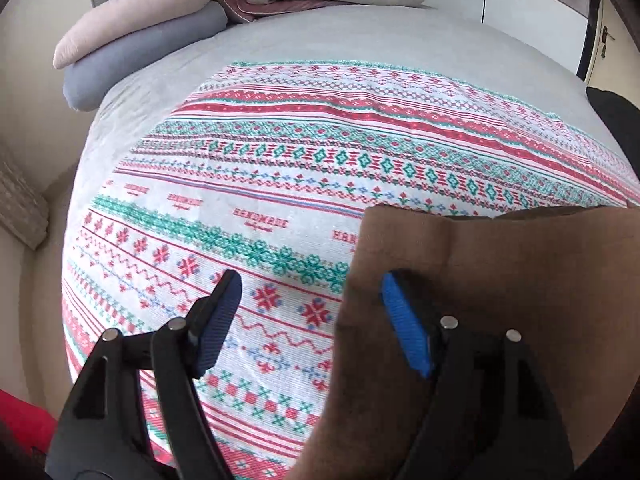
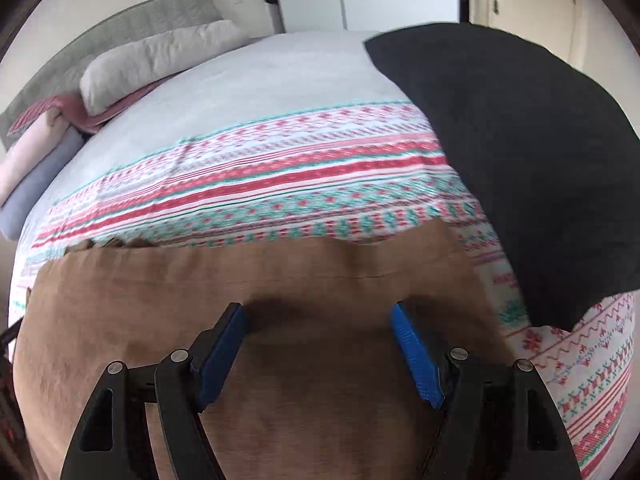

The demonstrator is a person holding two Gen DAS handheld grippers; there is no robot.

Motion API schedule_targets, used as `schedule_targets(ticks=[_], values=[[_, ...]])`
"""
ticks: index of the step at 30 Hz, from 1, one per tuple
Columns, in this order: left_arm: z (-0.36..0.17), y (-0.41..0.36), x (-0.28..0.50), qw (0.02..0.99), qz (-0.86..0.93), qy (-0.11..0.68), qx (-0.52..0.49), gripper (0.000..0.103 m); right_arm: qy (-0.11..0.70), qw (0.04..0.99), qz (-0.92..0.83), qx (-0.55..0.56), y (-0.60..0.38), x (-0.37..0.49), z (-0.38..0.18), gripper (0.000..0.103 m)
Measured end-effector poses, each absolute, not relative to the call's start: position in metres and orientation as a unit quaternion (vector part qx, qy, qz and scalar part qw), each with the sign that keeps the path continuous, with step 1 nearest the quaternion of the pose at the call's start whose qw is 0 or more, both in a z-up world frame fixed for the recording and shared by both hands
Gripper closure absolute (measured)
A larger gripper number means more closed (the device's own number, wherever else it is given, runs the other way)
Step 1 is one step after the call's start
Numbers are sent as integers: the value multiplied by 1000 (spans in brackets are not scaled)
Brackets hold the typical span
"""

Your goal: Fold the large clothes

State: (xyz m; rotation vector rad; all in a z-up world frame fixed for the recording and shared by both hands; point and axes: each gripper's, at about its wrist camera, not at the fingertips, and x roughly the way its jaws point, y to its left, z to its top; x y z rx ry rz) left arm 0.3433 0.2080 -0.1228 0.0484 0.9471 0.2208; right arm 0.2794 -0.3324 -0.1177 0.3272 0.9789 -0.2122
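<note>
Brown garment [image 2: 256,280] lies flat on patterned bedspread [image 1: 248,168], seemingly folded.

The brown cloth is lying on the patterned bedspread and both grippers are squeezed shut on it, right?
Not quite. The brown cloth does lie on the patterned bedspread, but both grippers are open, holding nothing: left gripper, right gripper. Both wrist views show it.

matt brown cloth garment [image 2: 280,280] on a woven patterned bedspread [image 1: 240,200].
</note>
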Motion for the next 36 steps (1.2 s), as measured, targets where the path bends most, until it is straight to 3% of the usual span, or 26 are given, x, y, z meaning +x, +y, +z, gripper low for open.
schedule_targets(ticks=[4, 8, 12, 21, 23, 26, 28, 36], values=[[-99, 220, 326, 892, 112, 436, 30, 30, 472, 861, -131, 136, -371, 257, -108, 34], [-56, 185, 279, 917, 44, 394, 28, 30, 433, 889, -114, 97, -341, 226, -73, 32], [-38, 121, 240, 922, -46, 385, 16, 19, 422, 905, -29, 56, -259, 207, -51, 30], [-80, 55, 180, 897, -57, 437, -21, 18, 446, 892, 73, 28, -138, 162, -82, 27], [-91, 54, 176, 894, -48, 445, -13, 17, 462, 884, 64, 33, -135, 158, -97, 27], [-95, 63, 171, 896, -33, 442, -17, 8, 454, 889, 57, 25, -137, 148, -105, 26], [-97, 70, 169, 895, -30, 444, -22, 7, 455, 888, 53, 31, -143, 142, -105, 22], [-105, 116, 149, 894, -3, 446, -34, 5, 447, 893, 23, 50, -186, 105, -101, 22]])
